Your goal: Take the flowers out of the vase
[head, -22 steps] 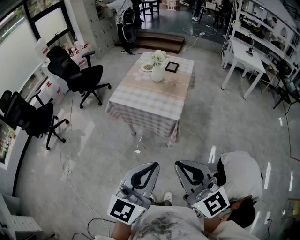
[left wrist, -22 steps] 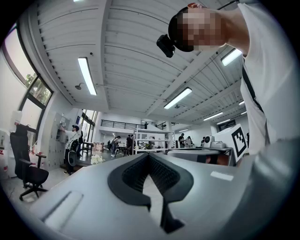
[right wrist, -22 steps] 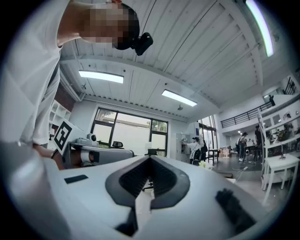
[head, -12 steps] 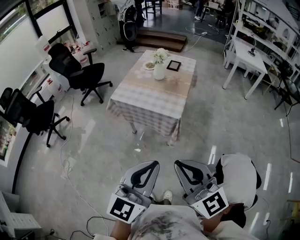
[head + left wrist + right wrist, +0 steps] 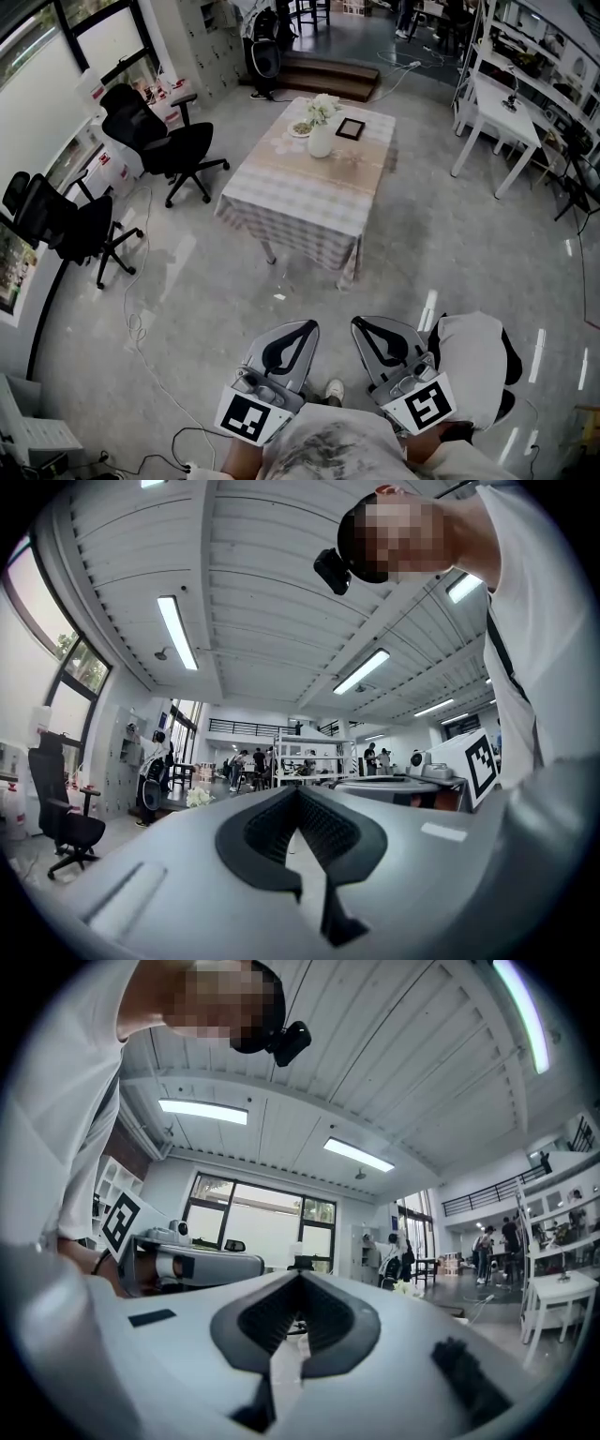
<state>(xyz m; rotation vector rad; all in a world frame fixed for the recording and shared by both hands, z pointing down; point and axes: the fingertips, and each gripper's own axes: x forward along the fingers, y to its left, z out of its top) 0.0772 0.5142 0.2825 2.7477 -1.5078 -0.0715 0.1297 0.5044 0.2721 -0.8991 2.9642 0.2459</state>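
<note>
Person stands on the open floor (image 5: 441,234), well short of the work. Left tongs (image 5: 307,330) and right tongs (image 5: 360,325) are held side by side at the near edge of the head view. Both are level and both clenched on nothing: the tips meet, and only the room shows past them.

The flowers (image 5: 323,107), a pale bunch, stand upright in a white vase (image 5: 320,142) on the far half of the desk (image 5: 300,202), which wears a checked cloth. Just left of the vase sits a small plate (image 5: 299,130). Just right of it a dark picture frame (image 5: 351,128) lies flat. Black office chairs (image 5: 167,142) stand left of the desk, and a loose cable (image 5: 131,328) trails over the floor on that side.

Step in hand, as judged: the approach. Nothing of the removal is begun.

- The clearest line looks to be in to the desk's near end, keeping clear of the cable.
- One pair of tongs should be opened before reaching in.
- The best hold looks to be low on the stems, just above the vase mouth, not on the blooms, which would likely crush.
- The other tongs could steady the vase body, since a straight lift may drag a light vase along or tip it onto the plate.
- Stem detail is too small to read from here.
</note>
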